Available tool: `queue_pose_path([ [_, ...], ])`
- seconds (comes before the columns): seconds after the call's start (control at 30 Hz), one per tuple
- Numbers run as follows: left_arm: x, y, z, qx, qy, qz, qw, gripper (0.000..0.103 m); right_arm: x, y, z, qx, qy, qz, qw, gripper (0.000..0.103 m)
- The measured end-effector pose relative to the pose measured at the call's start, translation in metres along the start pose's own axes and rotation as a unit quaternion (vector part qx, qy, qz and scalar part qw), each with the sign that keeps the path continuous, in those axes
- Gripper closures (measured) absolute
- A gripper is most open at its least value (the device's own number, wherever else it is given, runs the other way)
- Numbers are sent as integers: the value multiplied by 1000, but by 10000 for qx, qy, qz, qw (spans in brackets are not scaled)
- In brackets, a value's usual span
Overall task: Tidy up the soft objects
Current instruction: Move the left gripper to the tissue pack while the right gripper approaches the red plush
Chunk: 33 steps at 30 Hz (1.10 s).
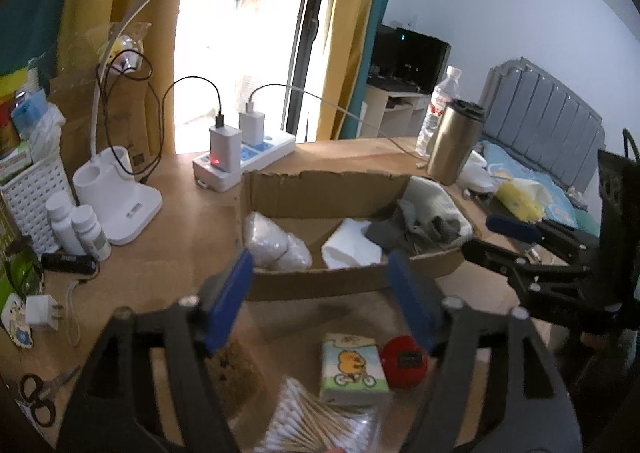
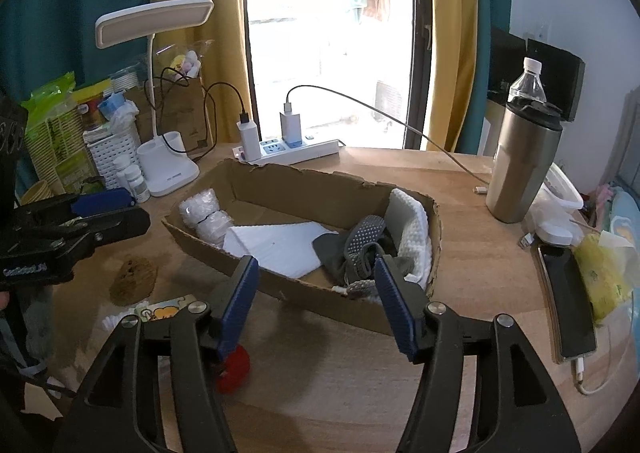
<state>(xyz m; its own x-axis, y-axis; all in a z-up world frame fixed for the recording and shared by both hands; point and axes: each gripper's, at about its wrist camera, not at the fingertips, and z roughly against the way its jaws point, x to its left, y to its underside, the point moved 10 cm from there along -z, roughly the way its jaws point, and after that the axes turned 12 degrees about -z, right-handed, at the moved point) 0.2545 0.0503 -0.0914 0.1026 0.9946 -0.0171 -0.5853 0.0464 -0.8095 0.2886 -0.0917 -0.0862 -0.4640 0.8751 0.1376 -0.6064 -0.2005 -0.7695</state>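
While I watched: both grippers empty.
Left gripper (image 1: 320, 297): jaws apart.
Right gripper (image 2: 316, 305): jaws apart.
Cardboard box (image 2: 360, 305): torn rim, bare counter (image 2: 320, 393) before it.
Writing: unreadable.

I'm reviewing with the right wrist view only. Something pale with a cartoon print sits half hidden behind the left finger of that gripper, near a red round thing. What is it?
Observer: The left wrist view shows it whole. It is a small rectangular tissue pack printed with a yellow bear on a bicycle. It lies flat on the wooden table, outside the brown cardboard box.
Operator: And the white bits next to it?
Observer: They belong to a clear bag of wooden-stick cotton swabs, which lies just below the open left gripper.
Operator: Is anything further left out of my sight?
Observer: Yes, black-handled scissors lie near the table's edge.
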Motion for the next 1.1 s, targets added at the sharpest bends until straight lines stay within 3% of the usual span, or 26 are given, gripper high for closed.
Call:
queue_pose_path([
  [1.1,17,68,17,160,-2,496,9986,29,46,49,-13,487,-180,334,9981,39],
])
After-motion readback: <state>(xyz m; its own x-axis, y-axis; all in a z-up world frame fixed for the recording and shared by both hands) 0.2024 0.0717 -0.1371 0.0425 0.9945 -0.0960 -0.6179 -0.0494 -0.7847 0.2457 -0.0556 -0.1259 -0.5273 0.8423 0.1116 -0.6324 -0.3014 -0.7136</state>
